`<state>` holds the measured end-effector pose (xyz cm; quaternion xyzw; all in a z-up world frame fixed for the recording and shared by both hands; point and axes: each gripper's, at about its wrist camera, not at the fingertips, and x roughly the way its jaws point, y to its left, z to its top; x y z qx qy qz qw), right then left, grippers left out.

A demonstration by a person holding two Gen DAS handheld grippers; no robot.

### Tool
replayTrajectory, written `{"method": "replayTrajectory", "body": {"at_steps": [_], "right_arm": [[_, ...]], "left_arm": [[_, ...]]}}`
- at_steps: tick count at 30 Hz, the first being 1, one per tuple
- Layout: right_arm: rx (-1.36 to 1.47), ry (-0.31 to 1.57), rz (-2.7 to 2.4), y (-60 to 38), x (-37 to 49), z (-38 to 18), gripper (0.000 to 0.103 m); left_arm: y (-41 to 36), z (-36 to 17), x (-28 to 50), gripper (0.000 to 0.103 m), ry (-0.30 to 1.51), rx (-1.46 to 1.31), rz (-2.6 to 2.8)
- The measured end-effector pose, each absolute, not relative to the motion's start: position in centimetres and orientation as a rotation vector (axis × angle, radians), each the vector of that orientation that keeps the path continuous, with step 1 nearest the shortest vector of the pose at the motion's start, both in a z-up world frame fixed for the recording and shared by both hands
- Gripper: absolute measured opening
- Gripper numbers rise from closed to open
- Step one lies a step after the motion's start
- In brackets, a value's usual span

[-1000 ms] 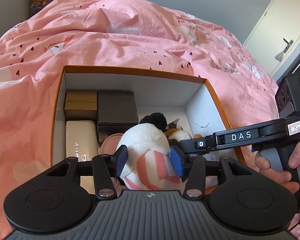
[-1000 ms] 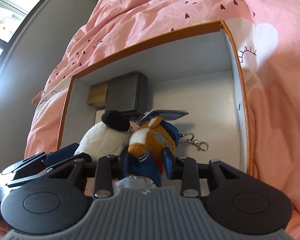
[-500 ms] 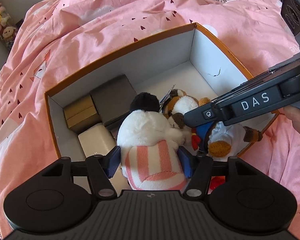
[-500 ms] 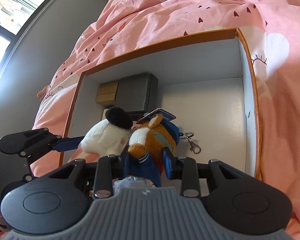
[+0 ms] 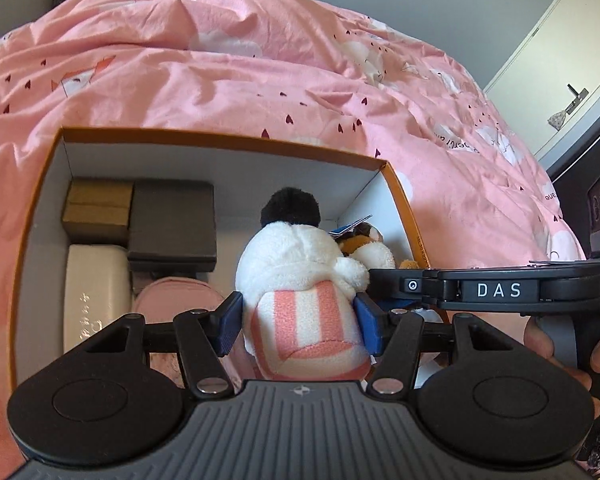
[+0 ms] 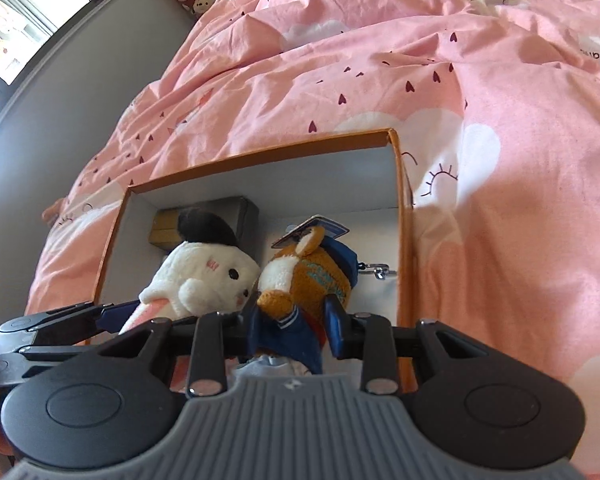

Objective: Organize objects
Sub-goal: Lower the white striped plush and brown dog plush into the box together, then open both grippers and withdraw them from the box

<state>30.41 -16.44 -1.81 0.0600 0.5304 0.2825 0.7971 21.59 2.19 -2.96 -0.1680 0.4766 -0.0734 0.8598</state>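
Both toys have risen slightly over the box. Left gripper, fingers lately widening, pinches the white plush; right gripper pinches the brown plush. Soft, light; mid-body grips suit.

Box: orange rim, white inside. 
Bedspread: pink, small dark red hearts, white clouds. 
Plush rabbit: white, black pom-pom, pink-and-white striped cloth. 
Plush fox: orange-brown, white muzzle, navy jacket. 
Inside the box: tan carton, dark grey case, cream case, pink pouch. 
Gripper pads: blue.
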Motion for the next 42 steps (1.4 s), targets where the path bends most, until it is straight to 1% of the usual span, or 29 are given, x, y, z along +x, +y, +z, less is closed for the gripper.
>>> {"method": "replayTrajectory", "body": {"at_steps": [5, 8, 14, 16, 20, 21, 22, 24, 25, 27, 28, 30, 34, 38, 40, 41, 42], "right_arm": [[0.034, 1.172, 0.576, -15.9, 30.2, -4.0, 0.033], [-0.02, 1.17, 0.58, -15.1, 30.2, -4.0, 0.031], [-0.186, 1.18, 0.581, -13.4, 29.7, -4.2, 0.031], [-0.194, 1.188, 0.597, -13.4, 29.6, -4.2, 0.031], [-0.241, 1.175, 0.611, -13.3, 29.1, -3.8, 0.031], [-0.262, 1.166, 0.614, -13.4, 28.9, -3.5, 0.032], [-0.279, 1.158, 0.624, -13.5, 28.7, -3.3, 0.032], [-0.318, 1.146, 0.65, -13.6, 28.3, -2.7, 0.032], [-0.337, 1.141, 0.664, -13.6, 28.1, -2.4, 0.03], [-0.373, 1.141, 0.699, -13.7, 27.6, -2.1, 0.026], [-0.393, 1.149, 0.717, -13.6, 27.4, -2.1, 0.022], [-0.431, 1.171, 0.743, -13.4, 27.0, -2.2, 0.018], [-0.529, 1.205, 0.76, -12.7, 26.4, -3.0, 0.016], [-0.553, 1.261, 0.764, -12.2, 26.7, -3.9, 0.014], [-0.548, 1.296, 0.757, -11.9, 27.0, -4.5, 0.012], [-0.546, 1.304, 0.747, -11.8, 27.2, -4.8, 0.012], [-0.543, 1.308, 0.74, -11.7, 27.3, -5.0, 0.012]], "left_arm": [[2.0, -6.0, 21.9, 0.067, 1.065, -0.383, -0.148], [2.0, -7.0, 22.1, 0.069, 1.114, -0.382, -0.167], [1.0, -6.7, 22.0, 0.073, 1.134, -0.268, -0.223], [0.8, -6.6, 22.0, 0.078, 1.144, -0.245, -0.254], [1.0, -5.4, 21.5, 0.078, 1.138, -0.217, -0.293], [1.1, -4.9, 21.4, 0.075, 1.129, -0.21, -0.304], [1.3, -4.3, 21.3, 0.068, 1.12, -0.209, -0.31], [1.5, -3.4, 21.2, 0.061, 1.118, -0.203, -0.325], [1.5, -3.2, 21.2, 0.053, 1.123, -0.196, -0.332], [1.2, -3.1, 21.4, 0.043, 1.139, -0.171, -0.342], [1.0, -3.2, 21.5, 0.042, 1.145, -0.163, -0.349], [0.5, -3.5, 21.4, 0.038, 1.166, -0.149, -0.363], [-0.2, -3.8, 21.2, 0.038, 1.196, -0.108, -0.36], [-0.2, -4.7, 21.3, 0.036, 1.241, -0.105, -0.34], [-0.3, -5.6, 21.2, 0.03, 1.266, -0.119, -0.337], [-0.1, -5.8, 21.3, 0.025, 1.265, -0.146, -0.35], [0.1, -5.9, 21.3, 0.023, 1.256, -0.16, -0.347]]}}
